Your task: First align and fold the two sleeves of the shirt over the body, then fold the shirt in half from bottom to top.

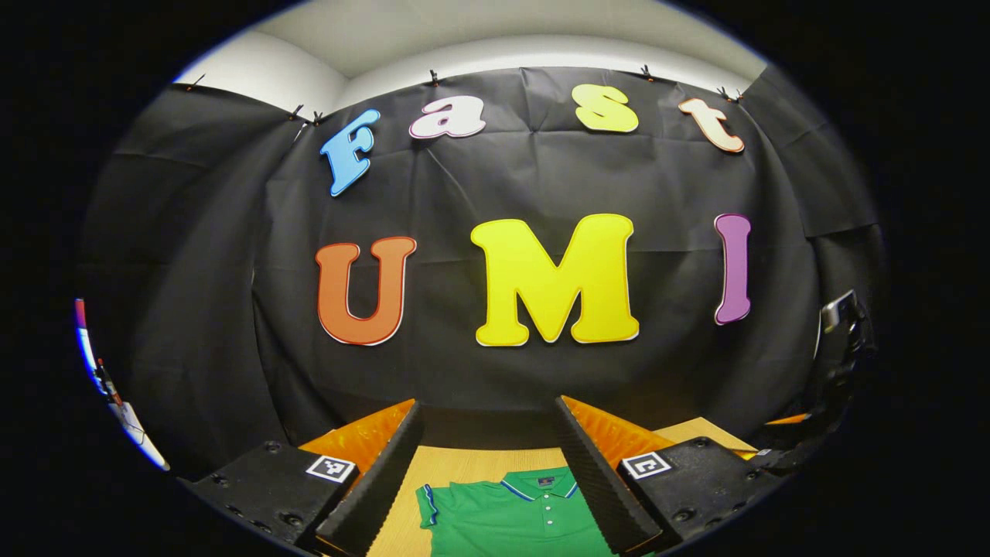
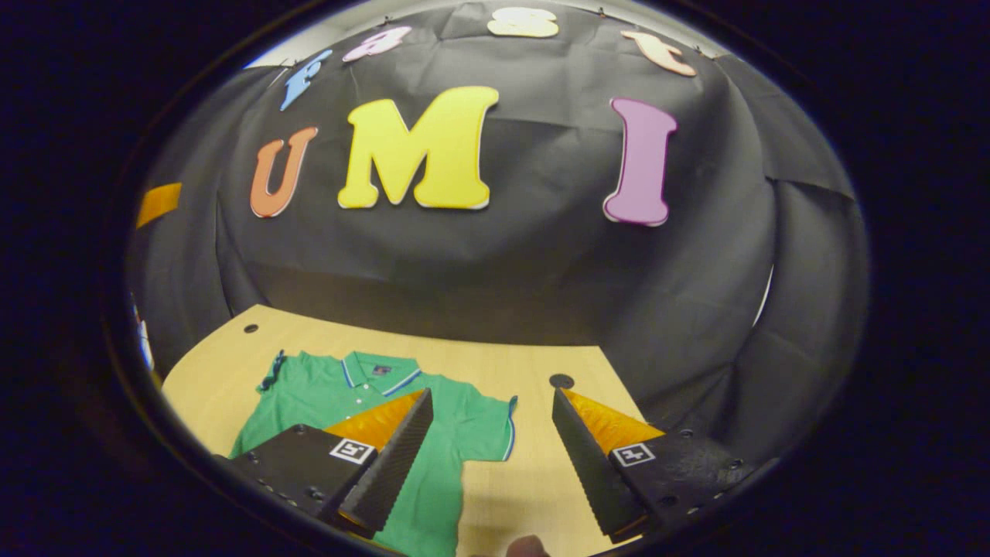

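- I am holding my left gripper (image 1: 489, 437) above the near part of the table (image 1: 456, 468), its two fingers standing wide apart with nothing between them.
- In the left gripper view, I am looking along those fingers at the green polo shirt (image 1: 514, 514), which is lying flat on the light wooden table, collar toward the far wall.
- The shirt's collar (image 1: 539, 485) is showing a blue and white trim, with a short row of buttons (image 1: 548, 510) just below it, and the left sleeve (image 1: 429, 503) is spreading out to the side, unfolded.
- I am holding my right gripper (image 2: 493, 406) above the table's near right part, jaws spread wide and gripping nothing.
- In the right gripper view, the shirt (image 2: 433, 433) is lying left of centre on the table (image 2: 534, 480), and my right gripper's left finger (image 2: 390, 460) is hanging over the shirt's body while its right finger (image 2: 588, 456) is hanging over bare wood.
- The shirt's right sleeve (image 2: 495, 425) is lying spread out flat between my right gripper's fingers, and I cannot tell whether either finger is touching the cloth.
- Two small dark holes are showing in the tabletop, one at the far left (image 2: 250, 328) and one at the far right (image 2: 561, 381), both apart from the shirt.
- A fingertip (image 2: 528, 546) is showing at the near edge of the right gripper view.
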`<act>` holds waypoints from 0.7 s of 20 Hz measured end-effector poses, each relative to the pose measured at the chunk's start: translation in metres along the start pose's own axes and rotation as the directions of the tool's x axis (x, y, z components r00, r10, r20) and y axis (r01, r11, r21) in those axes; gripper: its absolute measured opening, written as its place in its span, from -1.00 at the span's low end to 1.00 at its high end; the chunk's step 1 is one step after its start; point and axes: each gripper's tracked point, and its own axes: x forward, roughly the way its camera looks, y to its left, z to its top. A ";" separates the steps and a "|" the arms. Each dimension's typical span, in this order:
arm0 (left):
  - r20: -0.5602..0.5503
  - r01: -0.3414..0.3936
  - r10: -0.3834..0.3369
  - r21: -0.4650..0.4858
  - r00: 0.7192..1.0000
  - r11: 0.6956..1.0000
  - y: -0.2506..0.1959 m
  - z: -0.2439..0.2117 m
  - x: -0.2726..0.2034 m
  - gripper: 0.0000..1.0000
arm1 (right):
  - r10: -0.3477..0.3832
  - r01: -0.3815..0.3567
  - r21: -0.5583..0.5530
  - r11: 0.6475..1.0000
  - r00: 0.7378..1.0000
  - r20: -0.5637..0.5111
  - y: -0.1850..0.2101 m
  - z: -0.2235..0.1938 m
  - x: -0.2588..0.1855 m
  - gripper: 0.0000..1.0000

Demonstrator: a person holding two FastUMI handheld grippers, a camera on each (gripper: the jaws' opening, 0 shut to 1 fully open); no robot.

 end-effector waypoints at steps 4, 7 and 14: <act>0.003 -0.004 0.004 0.028 1.000 1.000 -0.009 0.001 0.005 1.00 | 0.009 -0.012 -0.022 1.000 0.994 -0.111 -0.016 -0.044 0.070 0.96; -0.017 -0.016 0.017 0.039 1.000 0.999 -0.011 -0.006 0.009 1.00 | 0.022 -0.020 0.011 1.000 0.982 -0.189 -0.022 -0.071 0.113 0.91; -0.075 -0.073 0.078 0.074 0.994 0.995 -0.004 -0.029 0.011 1.00 | 0.054 -0.037 0.059 0.998 0.945 -0.322 -0.028 -0.120 0.184 0.91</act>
